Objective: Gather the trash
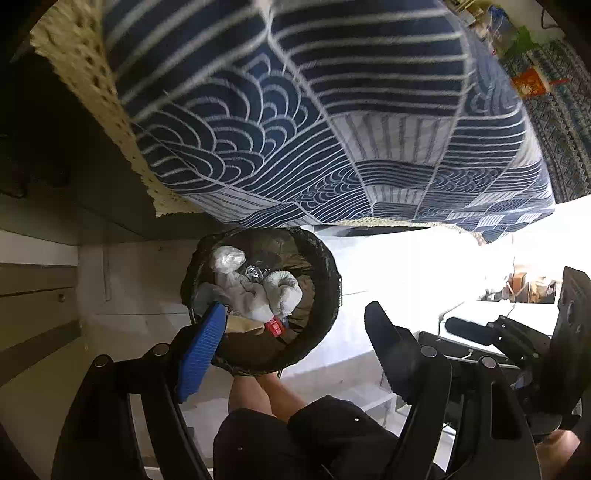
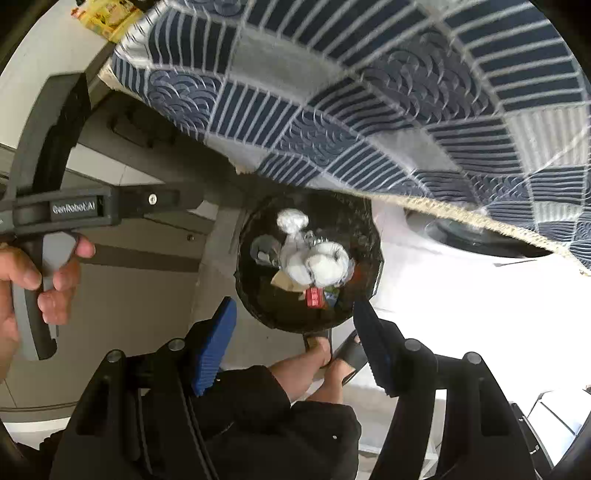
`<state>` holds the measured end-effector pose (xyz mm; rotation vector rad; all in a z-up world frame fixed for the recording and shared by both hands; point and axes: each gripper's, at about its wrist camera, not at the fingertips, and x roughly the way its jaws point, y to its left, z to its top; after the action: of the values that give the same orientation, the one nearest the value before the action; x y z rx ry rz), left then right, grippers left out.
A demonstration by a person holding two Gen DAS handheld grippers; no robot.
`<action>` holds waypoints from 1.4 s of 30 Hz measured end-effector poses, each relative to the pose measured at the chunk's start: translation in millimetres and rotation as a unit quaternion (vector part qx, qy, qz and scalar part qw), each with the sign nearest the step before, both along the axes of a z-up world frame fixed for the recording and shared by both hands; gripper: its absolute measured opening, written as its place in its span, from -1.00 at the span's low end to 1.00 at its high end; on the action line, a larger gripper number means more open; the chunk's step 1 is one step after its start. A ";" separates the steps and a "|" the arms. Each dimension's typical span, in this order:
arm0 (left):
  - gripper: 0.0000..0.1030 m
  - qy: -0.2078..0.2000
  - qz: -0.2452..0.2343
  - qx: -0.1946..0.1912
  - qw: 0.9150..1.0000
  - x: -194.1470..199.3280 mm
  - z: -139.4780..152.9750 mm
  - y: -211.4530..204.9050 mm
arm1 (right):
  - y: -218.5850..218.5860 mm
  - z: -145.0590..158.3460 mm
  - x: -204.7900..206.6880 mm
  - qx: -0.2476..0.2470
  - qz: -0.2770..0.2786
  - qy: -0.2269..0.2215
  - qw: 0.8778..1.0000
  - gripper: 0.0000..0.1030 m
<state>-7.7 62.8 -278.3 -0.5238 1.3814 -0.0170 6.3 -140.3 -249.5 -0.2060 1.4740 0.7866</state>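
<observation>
A round trash bin lined with a black bag (image 1: 332,280) stands on the floor below the table edge. Inside it lie crumpled white tissues (image 1: 258,295), a bit of foil and a red wrapper (image 1: 275,326). My left gripper (image 1: 295,350) hangs over the bin's near rim, open, with nothing between its fingers. In the right wrist view the same bin (image 2: 369,229) holds the tissues (image 2: 317,264) and red wrapper (image 2: 314,297). My right gripper (image 2: 293,347) hovers above its near edge, open and empty. A hand (image 2: 37,277) grips the left gripper's handle (image 2: 74,210).
A blue wave-patterned tablecloth (image 1: 295,110) with a cream lace edge overhangs the bin from above. The person's sandalled feet (image 2: 314,354) stand right beside the bin. A yellow packet (image 2: 107,18) and an orange packet (image 1: 528,83) lie on the table. Bright white floor lies to the right.
</observation>
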 end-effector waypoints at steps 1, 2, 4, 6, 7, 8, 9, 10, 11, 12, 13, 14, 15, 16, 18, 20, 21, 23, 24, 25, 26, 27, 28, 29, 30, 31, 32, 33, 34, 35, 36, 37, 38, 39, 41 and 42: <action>0.46 -0.004 -0.001 0.002 1.000 -0.9 5.8 -0.7 | -1.1 9.6 -0.1 0.004 0.001 -0.015 1.000 0.27; 0.46 -0.013 0.001 0.004 1.000 -1.9 10.8 -1.2 | -3.2 19.8 0.3 0.008 -0.002 -0.029 1.000 0.29; 0.46 -0.029 0.007 0.004 1.000 -3.8 27.3 -1.0 | -8.6 33.9 1.3 0.015 -0.009 -0.046 0.999 0.38; 0.46 -0.042 0.008 0.007 0.999 -4.9 43.2 -3.2 | -15.2 53.2 2.6 0.026 -0.017 -0.069 0.997 0.39; 0.46 -0.051 0.007 0.012 0.999 -5.6 53.8 -5.7 | -18.6 61.6 3.6 0.030 -0.021 -0.077 0.996 0.48; 0.47 -0.058 0.006 0.016 0.998 -6.6 61.2 -7.6 | -22.9 71.5 4.7 0.036 -0.026 -0.088 0.995 0.53; 0.47 -0.066 0.005 0.021 0.998 -7.7 71.7 -10.7 | -26.0 77.6 5.9 0.040 -0.029 -0.094 0.994 0.61; 0.47 -0.073 0.006 0.026 0.997 -9.1 79.0 -12.5 | -30.1 86.8 7.0 0.043 -0.033 -0.103 0.993 0.66; 0.47 -0.081 0.009 0.033 0.996 -11.3 87.2 -14.2 | -34.2 95.6 8.2 0.041 -0.037 -0.111 0.992 0.69; 0.47 -0.089 0.012 0.037 0.995 -14.0 95.4 -15.7 | -39.5 105.2 9.2 0.044 -0.041 -0.119 0.991 0.70; 0.47 -0.098 0.011 0.037 0.994 -16.7 105.2 -18.9 | -42.4 111.2 9.5 0.049 -0.045 -0.127 0.990 0.73; 0.47 -0.106 0.010 0.038 0.994 -18.7 114.3 -21.9 | -47.7 121.2 9.7 0.053 -0.049 -0.137 0.988 0.81; 0.47 -0.115 0.010 0.044 0.992 -21.9 125.0 -26.2 | -50.5 126.5 9.3 0.055 -0.053 -0.143 0.987 0.90; 0.47 -0.121 0.011 0.045 0.991 -24.7 133.3 -29.4 | -56.0 137.2 8.5 0.061 -0.058 -0.153 0.985 0.90; 0.47 -0.136 0.012 0.051 0.989 -29.4 150.0 -35.6 | -64.0 155.5 6.0 0.073 -0.066 -0.168 0.981 0.90; 0.47 -0.154 0.013 0.072 0.985 -36.0 167.9 -42.8 | -74.2 175.7 4.2 0.082 -0.082 -0.191 0.975 0.90; 0.47 -0.166 0.007 0.081 0.983 -39.2 178.1 -48.4 | -80.7 187.3 2.6 0.093 -0.091 -0.206 0.970 0.90; 0.47 -0.180 0.004 0.087 0.980 -43.3 192.4 -55.6 | -90.3 202.3 -0.1 0.105 -0.100 -0.224 0.964 0.90; 0.47 -0.187 0.004 0.089 0.978 -45.9 201.1 -59.9 | -93.8 207.9 -0.7 0.110 -0.105 -0.229 0.961 0.90; 0.47 -0.190 0.003 0.093 0.977 -47.3 206.3 -62.9 | -98.5 215.6 -1.8 0.117 -0.109 -0.237 0.958 0.90; 0.47 -0.194 0.002 0.098 0.976 -48.9 211.4 -66.0 | -102.7 223.1 -3.1 0.120 -0.112 -0.246 0.955 0.90; 0.47 -0.199 0.002 0.107 0.974 -51.1 218.5 -70.3 | -105.7 229.1 -4.0 0.120 -0.114 -0.253 0.953 0.90; 0.47 -0.199 0.000 0.114 0.973 -53.7 221.9 -72.9 | -108.5 233.6 -4.8 0.121 -0.116 -0.257 0.952 0.90; 0.48 -0.198 -0.002 0.120 0.973 -54.2 225.6 -76.5 | -112.0 239.7 -5.7 0.121 -0.117 -0.260 0.951 0.90; 0.50 -0.199 -0.004 0.123 0.972 -55.1 229.3 -79.4 | -115.4 244.1 -6.8 0.119 -0.118 -0.263 0.950 0.90; 0.58 -0.204 -0.003 0.126 0.971 -56.9 234.7 -81.3 | -118.2 250.0 -7.9 0.117 -0.119 -0.270 0.948 0.90; 0.63 -0.208 -0.004 0.127 0.970 -58.6 239.1 -82.2 | -121.3 255.5 -8.5 0.116 -0.121 -0.277 0.946 0.90; 0.63 -0.212 -0.005 0.129 0.969 -59.7 243.8 -84.0 | -124.6 260.6 -8.5 0.116 -0.125 -0.281 0.945 0.90; 0.64 -0.216 -0.006 0.132 0.967 -60.6 249.4 -86.3 | -127.2 264.1 -8.8 0.117 -0.127 -0.282 0.944 0.90; 0.66 -0.220 -0.006 0.135 0.966 -61.4 254.2 -88.3 | -130.0 269.2 -8.7 0.117 -0.129 -0.284 0.943 0.90; 0.70 -0.226 -0.007 0.137 0.965 -62.2 261.1 -90.5 | -131.9 272.9 -8.5 0.116 -0.131 -0.287 0.942 0.90; 0.80 -0.230 -0.007 0.139 0.963 -63.3 265.7 -91.2 | -134.1 278.6 -8.4 0.116 -0.133 -0.292 0.940 0.90; 0.83 -0.238 -0.008 0.142 0.961 -64.7 272.1 -93.6 | -135.3 282.8 -8.4 0.118 -0.134 -0.296 0.938 0.90; 0.85 -0.245 -0.012 0.148 0.958 -65.4 277.7 -96.3 | -136.3 286.6 -8.2 0.119 -0.133 -0.299 0.937 0.90; 0.86 -0.258 -0.015 0.159 0.953 -68.1 291.4 -101.7 | -138.2 297.8 -8.8 0.121 -0.134 -0.308 0.934 0.90; 0.87 -0.263 -0.015 0.160 0.951 -69.4 297.4 -103.4 | -138.9 301.9 -9.1 0.125 -0.134 -0.312 0.932 0.90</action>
<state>-77.1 -40.6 19.2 -0.2014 0.8449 0.0403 -2.8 -279.1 52.4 -0.0483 0.7704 0.6011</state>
